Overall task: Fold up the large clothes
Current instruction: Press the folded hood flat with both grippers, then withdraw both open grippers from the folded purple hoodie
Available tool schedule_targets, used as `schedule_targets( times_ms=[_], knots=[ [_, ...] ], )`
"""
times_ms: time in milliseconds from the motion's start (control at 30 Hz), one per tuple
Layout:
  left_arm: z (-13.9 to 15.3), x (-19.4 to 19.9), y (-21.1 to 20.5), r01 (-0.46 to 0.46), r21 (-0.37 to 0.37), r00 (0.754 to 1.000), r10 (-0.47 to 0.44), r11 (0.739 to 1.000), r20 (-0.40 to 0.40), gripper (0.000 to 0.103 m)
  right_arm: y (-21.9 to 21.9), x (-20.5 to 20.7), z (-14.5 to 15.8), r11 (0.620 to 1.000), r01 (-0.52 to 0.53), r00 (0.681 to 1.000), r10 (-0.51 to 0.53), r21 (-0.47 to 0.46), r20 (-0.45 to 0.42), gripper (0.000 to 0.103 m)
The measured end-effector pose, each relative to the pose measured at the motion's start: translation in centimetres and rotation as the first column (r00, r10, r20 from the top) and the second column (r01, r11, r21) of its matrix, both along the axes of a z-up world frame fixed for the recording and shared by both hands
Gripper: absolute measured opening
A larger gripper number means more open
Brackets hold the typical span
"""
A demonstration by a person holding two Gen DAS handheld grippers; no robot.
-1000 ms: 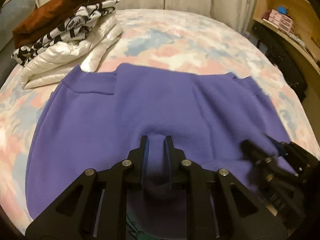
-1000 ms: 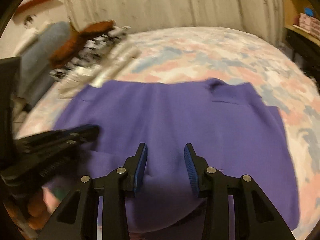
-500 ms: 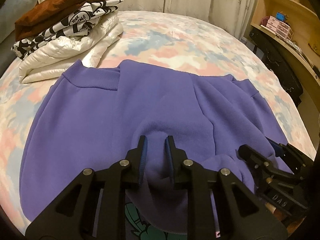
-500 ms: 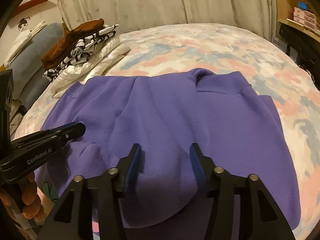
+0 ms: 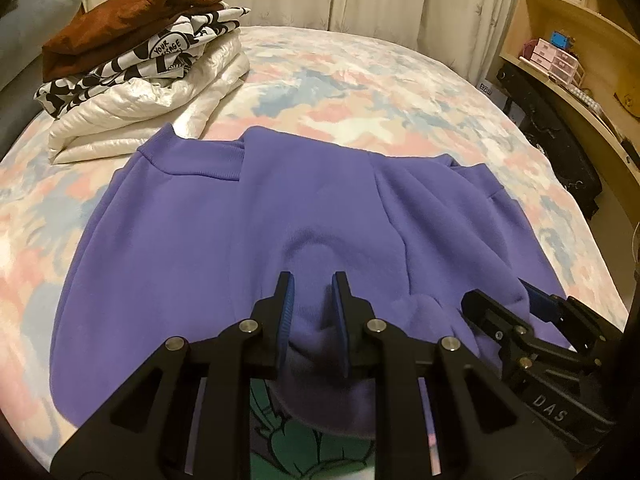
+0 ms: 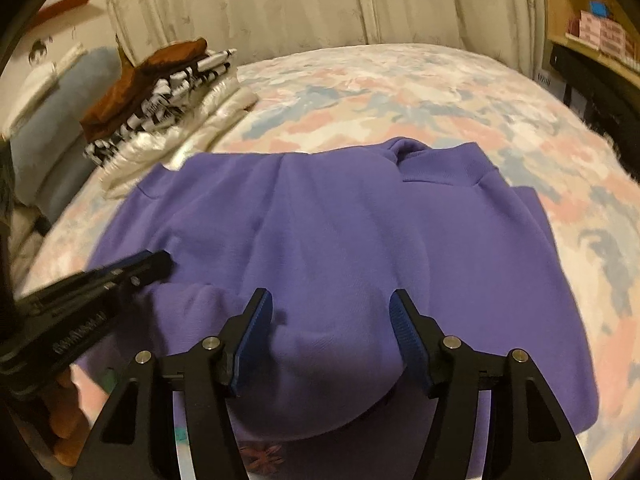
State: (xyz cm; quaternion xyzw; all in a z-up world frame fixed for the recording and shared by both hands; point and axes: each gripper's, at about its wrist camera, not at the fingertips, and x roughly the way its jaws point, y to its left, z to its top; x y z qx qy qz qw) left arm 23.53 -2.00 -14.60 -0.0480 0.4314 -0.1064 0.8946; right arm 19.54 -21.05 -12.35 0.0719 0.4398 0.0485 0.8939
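Note:
A large purple sweatshirt (image 5: 224, 224) lies spread on the bed, its near edge folded over and bunched; it fills the middle of the right wrist view (image 6: 340, 232) too. My left gripper (image 5: 311, 294) is shut on a fold of the purple fabric at the near edge. My right gripper (image 6: 331, 312) is open wide, its jaws either side of a rounded hump of the same fabric. The right gripper also shows at the lower right of the left wrist view (image 5: 516, 308), and the left one at the left of the right wrist view (image 6: 156, 266).
A stack of folded clothes (image 5: 140, 56), brown on top, black-and-white, then white, sits at the bed's far left corner, also in the right wrist view (image 6: 160, 92). The pastel bedspread (image 5: 360, 92) extends behind. Wooden shelves (image 5: 568, 52) stand at the right, curtains behind.
My right gripper's jaws have opened wider, letting go of the purple fabric. My left gripper stays pinched on its fold. The sweatshirt has settled flatter on the bed.

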Motion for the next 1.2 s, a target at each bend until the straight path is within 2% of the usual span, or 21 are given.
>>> schedule_targets(
  times_ms=[233,367,467,633,733,867,900,1000,1200],
  knots=[
    [1.8,-3.0,0.3,0.0,0.01,1.0,0.0,1.0,0.014,0.017,0.1,-2.5,1.7,0.999,0.024,0.999,-0.022,0.046,-0.03,0.062],
    [2.8,-5.3,0.6,0.004,0.026,1.0,-0.004,1.0,0.006,0.017,0.5,-4.6,3.0,0.999,0.016,1.0,-0.015,0.034,-0.025,0.062],
    [3.7,-7.5,0.9,0.007,0.04,1.0,-0.008,0.999,0.004,0.022,1.0,-6.7,4.1,0.999,0.004,1.0,-0.003,0.037,-0.026,0.062],
    [5.9,-11.2,2.1,-0.009,0.048,0.999,0.008,0.999,0.037,0.038,1.8,-10.2,6.5,0.999,-0.017,1.0,0.017,0.027,0.001,0.062],
    [7.1,-13.2,3.2,-0.027,0.037,0.998,0.025,0.999,0.05,0.042,2.1,-12.3,7.9,1.0,-0.023,1.0,0.023,0.017,0.021,0.062],
    [8.3,-15.5,4.6,-0.047,0.011,0.997,0.046,0.999,0.054,0.049,2.7,-15.3,9.7,0.999,-0.034,0.998,0.034,0.002,0.054,0.062],
    [8.5,-16.1,5.0,-0.048,0.0,0.997,0.048,0.999,0.055,0.053,2.9,-16.1,10.1,0.999,-0.037,0.997,0.037,0.0,0.061,0.062],
    [8.6,-17.6,6.3,-0.04,-0.087,0.998,0.044,0.995,0.045,0.063,3.6,-18.1,11.1,0.999,-0.05,0.995,0.052,-0.019,0.082,0.062],
    [8.2,-18.9,8.0,-0.056,-0.191,0.998,0.059,0.98,0.008,0.064,4.7,-20.6,12.6,0.998,-0.053,0.991,0.058,-0.044,0.117,0.062]
  ],
)
